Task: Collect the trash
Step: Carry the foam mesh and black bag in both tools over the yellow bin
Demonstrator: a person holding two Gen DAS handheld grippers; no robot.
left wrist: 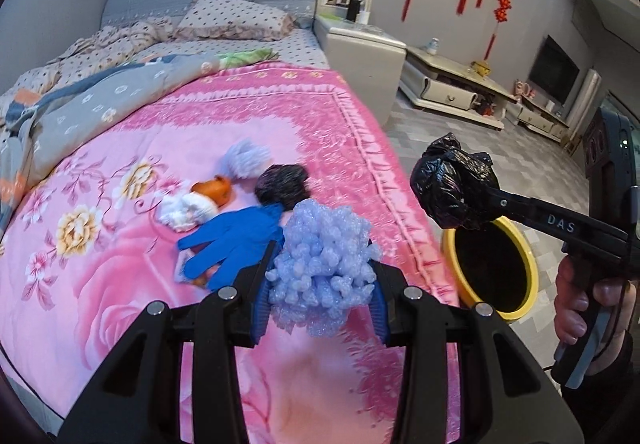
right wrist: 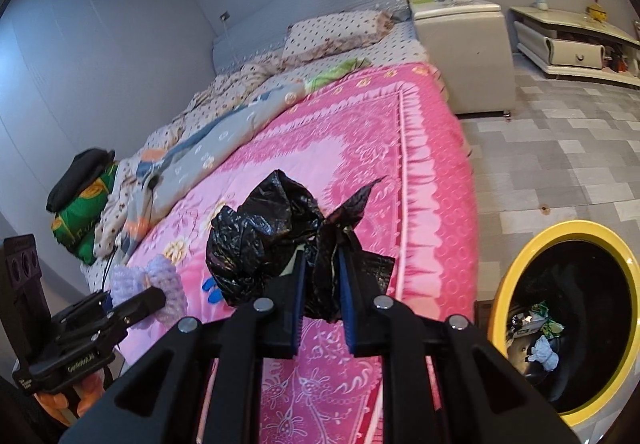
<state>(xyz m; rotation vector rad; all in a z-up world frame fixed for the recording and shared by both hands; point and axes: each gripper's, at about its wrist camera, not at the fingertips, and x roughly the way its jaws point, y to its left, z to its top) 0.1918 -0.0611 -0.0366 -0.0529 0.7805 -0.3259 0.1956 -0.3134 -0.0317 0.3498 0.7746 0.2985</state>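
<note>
While both grippers are loaded, the right gripper (right wrist: 322,276) is the one placed to act first: its fingers are clamped on a crumpled black plastic bag (right wrist: 276,240), and from the left wrist view that bag (left wrist: 452,183) hangs just above the near rim of the yellow bin (left wrist: 532,276), which stands on the floor beside the right edge of the bed (left wrist: 280,115). In the right wrist view the bin (right wrist: 624,256) lies to the right of and below the fingers, its mouth open upward with a few scraps already inside, so the coming move looks like a short swing rightward, off the bed's edge, before letting go. The bag has no clear long axis; it is a loose wad with a flap trailing down between the jaws.

The left gripper (left wrist: 320,284) is closed on a pale blue foam wad (left wrist: 324,256), held over the bed near its right edge, farther from the bin than the right one. I judge it would follow second.

Left on the pink blanket, toward the middle of the bed: a blue glove (left wrist: 236,244), a white crumpled tissue (left wrist: 188,209) touching an orange peel (left wrist: 214,189), a pale fluffy wad (left wrist: 248,157), and a dark round wad (left wrist: 282,183) just beside the glove's cuff. The left gripper is nearer to these.
</note>
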